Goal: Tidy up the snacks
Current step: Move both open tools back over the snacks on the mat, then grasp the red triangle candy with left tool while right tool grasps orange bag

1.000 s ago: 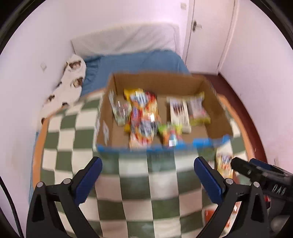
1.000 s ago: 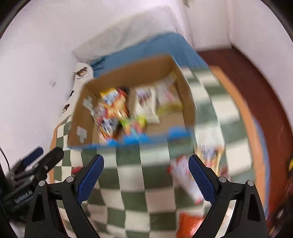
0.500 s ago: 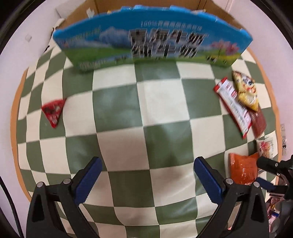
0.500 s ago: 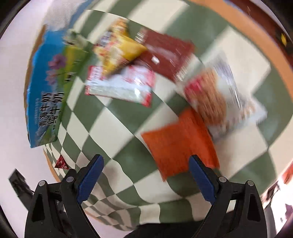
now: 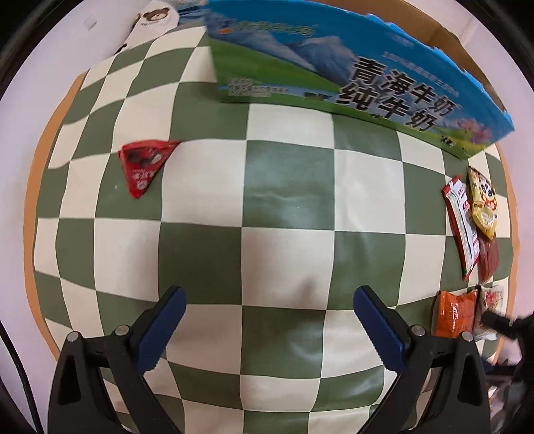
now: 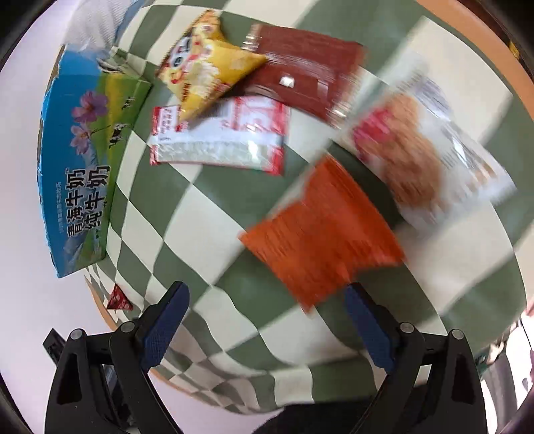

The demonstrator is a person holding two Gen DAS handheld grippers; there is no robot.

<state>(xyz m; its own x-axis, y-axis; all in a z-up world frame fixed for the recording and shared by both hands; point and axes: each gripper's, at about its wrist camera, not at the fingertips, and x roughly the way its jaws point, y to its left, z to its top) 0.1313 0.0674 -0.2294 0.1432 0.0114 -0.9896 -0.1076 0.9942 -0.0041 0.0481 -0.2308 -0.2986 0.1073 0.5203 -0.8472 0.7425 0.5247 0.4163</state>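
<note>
I judge the orange packet (image 6: 322, 230) light, soft and crinkly, likely slippery film, so I would pinch a flat edge, not its middle. It is a blurred orange rectangle lying on the checked counter (image 6: 160, 200), just beyond my right gripper (image 6: 267, 320), whose jaws are spread and empty; the left gripper (image 5: 267, 320) is likewise released

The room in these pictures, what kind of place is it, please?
Probably a home, perhaps a bedroom: a table under a green checked cloth, loose snack packets, and a bear-print cushion beside a milk carton box.
</note>
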